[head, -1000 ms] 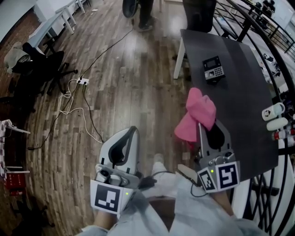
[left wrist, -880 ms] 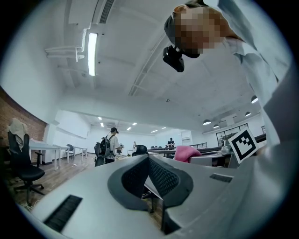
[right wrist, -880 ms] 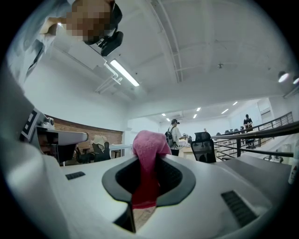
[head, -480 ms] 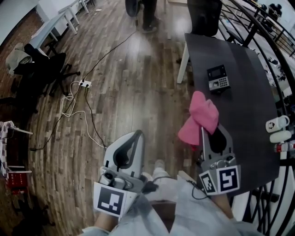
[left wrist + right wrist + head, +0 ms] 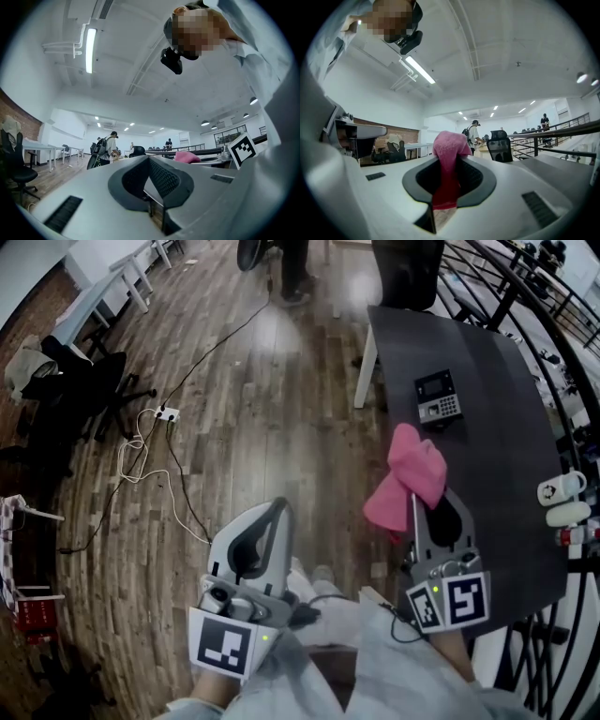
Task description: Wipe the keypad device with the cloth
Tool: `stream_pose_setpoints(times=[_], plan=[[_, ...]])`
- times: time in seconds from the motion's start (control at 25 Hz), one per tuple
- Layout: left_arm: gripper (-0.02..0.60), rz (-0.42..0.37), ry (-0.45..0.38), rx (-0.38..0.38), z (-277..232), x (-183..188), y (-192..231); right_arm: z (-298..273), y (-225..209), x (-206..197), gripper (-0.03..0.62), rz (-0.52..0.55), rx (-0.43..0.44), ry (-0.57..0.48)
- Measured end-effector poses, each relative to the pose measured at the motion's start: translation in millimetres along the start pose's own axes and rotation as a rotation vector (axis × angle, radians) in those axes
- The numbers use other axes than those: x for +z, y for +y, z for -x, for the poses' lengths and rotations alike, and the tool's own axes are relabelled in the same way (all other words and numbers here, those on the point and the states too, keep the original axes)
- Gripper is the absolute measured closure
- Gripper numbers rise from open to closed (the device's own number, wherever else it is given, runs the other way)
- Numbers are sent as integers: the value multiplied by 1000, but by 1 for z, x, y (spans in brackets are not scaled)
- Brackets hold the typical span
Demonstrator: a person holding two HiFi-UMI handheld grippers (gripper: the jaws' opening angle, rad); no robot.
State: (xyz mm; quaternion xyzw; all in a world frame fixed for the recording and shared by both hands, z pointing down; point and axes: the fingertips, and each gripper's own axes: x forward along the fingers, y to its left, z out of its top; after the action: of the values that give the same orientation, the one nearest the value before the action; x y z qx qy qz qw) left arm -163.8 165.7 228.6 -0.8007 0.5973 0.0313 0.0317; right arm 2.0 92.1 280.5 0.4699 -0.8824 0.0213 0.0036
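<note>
The keypad device [image 5: 437,397] lies flat on the dark table [image 5: 497,465], toward the table's far end, with its small screen above rows of pale keys. Nothing touches it. The pink cloth [image 5: 409,472] hangs in the air nearer the person, over the table's left edge and well apart from the device. The right gripper [image 5: 413,495] has its jaws closed on the cloth. In the right gripper view a strip of the cloth [image 5: 449,150] runs down between the two jaws of the right gripper [image 5: 449,164], and the rest bunches in a soft lump above their tips.

The left gripper [image 5: 277,507] is held out over the wooden floor [image 5: 253,427], left of the table and clear of it. In the left gripper view, the jaws of the left gripper [image 5: 149,160] are pressed together with nothing between them.

At the table's right edge stands a white mug [image 5: 555,488] with a dark mark on it, beside other pale items too small to identify. A black railing [image 5: 525,296] curves along the table's far side.

On the floor to the left, a white power strip [image 5: 167,412] lies among loose cables near a black office chair [image 5: 89,371]. A person's legs [image 5: 297,268] show at the top of the head view, next to another black chair [image 5: 405,268] at the table's far end.
</note>
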Motion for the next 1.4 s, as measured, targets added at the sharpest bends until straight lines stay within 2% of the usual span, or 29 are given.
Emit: stream_pose_setpoints(times=[0.28,0.6,1.04,1.4], plan=[[578,-12,-24,-34,-23,-1,17,-19,-4,4,523,17,-36,-12],[578,-6,-29,-118,-82,-5,54,-67,-26,4,523,9,-132,-11],[578,-1,-19,-274,-148,-7,124,-133,-22,14,523,12,-296,-18],[578,23,-28,-394,-187,-15,157,-166,-16,12,523,16,-416,-21]])
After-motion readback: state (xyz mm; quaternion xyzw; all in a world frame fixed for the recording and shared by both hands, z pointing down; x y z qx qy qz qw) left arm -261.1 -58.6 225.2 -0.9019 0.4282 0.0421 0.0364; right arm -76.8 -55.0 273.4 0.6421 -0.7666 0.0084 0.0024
